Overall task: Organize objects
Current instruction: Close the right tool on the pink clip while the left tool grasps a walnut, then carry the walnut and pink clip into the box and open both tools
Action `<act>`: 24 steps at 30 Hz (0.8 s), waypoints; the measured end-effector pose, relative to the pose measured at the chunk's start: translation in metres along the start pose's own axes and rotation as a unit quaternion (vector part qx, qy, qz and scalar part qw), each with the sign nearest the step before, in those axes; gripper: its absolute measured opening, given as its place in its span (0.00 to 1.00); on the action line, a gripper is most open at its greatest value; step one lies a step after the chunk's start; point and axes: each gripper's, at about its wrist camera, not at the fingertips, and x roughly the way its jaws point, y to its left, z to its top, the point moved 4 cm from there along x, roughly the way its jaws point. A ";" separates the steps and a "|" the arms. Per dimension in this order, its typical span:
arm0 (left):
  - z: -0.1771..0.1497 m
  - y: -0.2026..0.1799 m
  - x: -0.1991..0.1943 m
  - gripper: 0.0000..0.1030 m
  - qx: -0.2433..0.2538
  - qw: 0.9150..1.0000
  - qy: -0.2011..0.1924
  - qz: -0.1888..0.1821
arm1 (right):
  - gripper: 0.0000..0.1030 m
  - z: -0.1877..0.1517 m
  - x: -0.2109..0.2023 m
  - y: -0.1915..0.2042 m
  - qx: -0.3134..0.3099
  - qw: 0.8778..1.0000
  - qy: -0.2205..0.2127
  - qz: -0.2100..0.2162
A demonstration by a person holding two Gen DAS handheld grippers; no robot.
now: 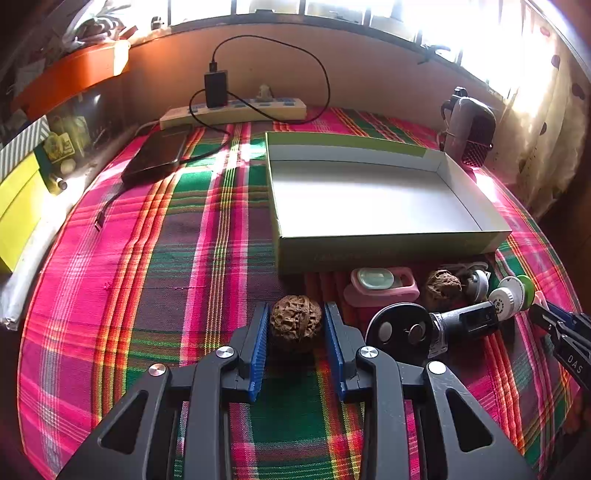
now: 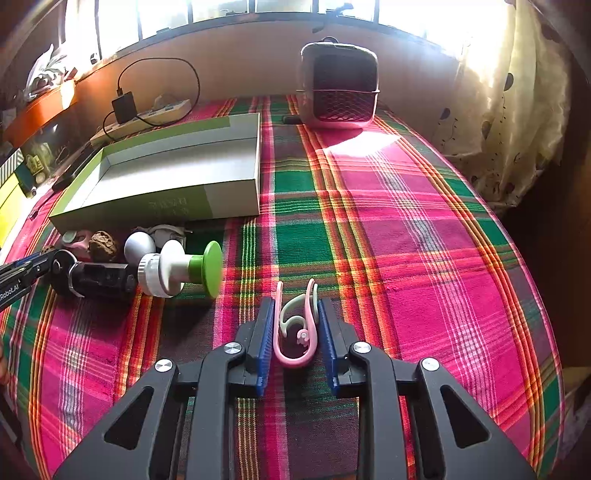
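The left hand-held gripper stands spread around a brown, wrinkled, hard walnut on the plaid-clothed table, pads not quite touching; it looks light, rigid and apt to roll, best pinched across its middle. The right hand-held gripper brackets a thin pink-and-white plastic clip, springy and light, seemingly pinched. The shallow green-and-white cardboard box holds nothing.

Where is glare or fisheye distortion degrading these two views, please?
Left wrist view: the window is blown out at upper right, and a sun patch washes the cloth beside the box; edges bow. Right wrist view: the window and curtain are overexposed, with a bright patch below the heater; the walnut stays sharp.
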 end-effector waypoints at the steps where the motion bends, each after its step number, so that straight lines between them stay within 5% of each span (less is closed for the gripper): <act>1: 0.000 0.000 0.000 0.26 0.000 1.000 0.000 0.000 | 0.24 0.000 0.000 0.001 0.002 1.000 0.000 0.002; 24: 0.008 -0.002 -0.023 0.26 0.001 1.000 -0.022 -0.003 | 0.24 0.005 -0.007 0.003 0.002 0.999 -0.014 0.044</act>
